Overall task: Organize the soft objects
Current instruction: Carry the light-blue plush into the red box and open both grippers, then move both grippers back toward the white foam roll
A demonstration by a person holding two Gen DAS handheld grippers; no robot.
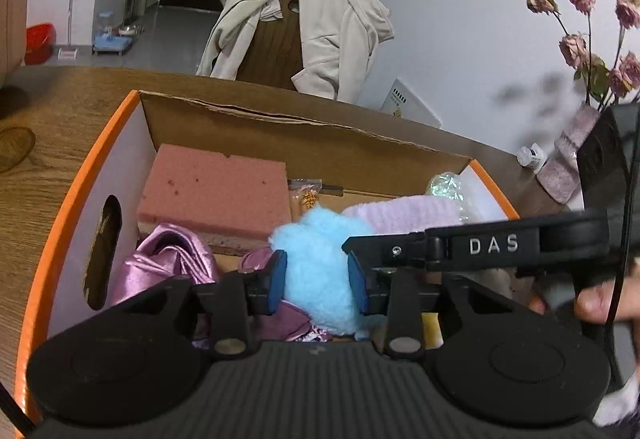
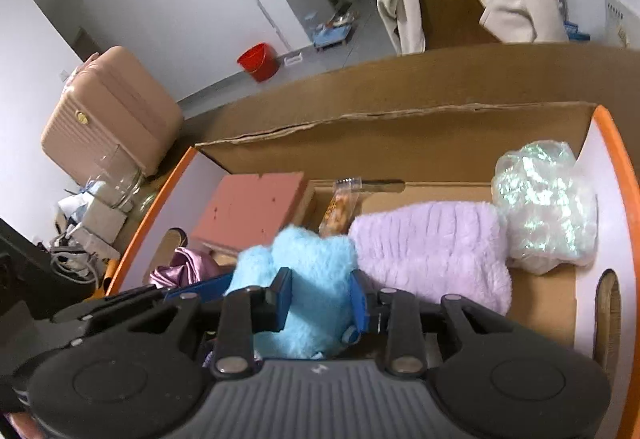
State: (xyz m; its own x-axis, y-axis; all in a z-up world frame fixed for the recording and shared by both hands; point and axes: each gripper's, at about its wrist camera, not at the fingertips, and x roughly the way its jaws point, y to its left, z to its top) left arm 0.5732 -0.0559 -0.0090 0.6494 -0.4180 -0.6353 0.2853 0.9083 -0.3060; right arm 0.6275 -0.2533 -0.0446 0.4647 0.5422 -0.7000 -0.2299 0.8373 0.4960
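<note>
I see both of my grippers over the orange box [image 1: 72, 199] on the wooden table [image 1: 48, 143]. My left gripper [image 1: 318, 281] is clamped on a fluffy blue toy [image 1: 320, 259] — its blue pads [image 1: 278, 281] press into the fluff on both sides. My right gripper [image 2: 322, 301] is squeezing the same blue toy [image 2: 308, 271], and its pads [image 2: 284, 299] sink into the fur too. So both grippers hold one soft thing between them, just above the stuff in the box.

In the box I can see a pink sponge [image 1: 216, 195] lying flat near the back left. A shiny purple cloth [image 1: 168, 259] is bunched up in front of it. A fuzzy lilac cloth [image 2: 432, 255] lies to the right, right beside the blue toy. Next to that, in the right corner, sits a crinkly clear bag [image 2: 544, 203]. A small snack packet [image 2: 340, 207] lies between the sponge and the lilac cloth.

Behind the table a pale coat [image 1: 312, 31] hangs over a chair [image 1: 276, 47]. Dry pink flowers [image 1: 588, 39] stand in a vase on the right, and a red bucket [image 2: 258, 61] sits on the floor.
</note>
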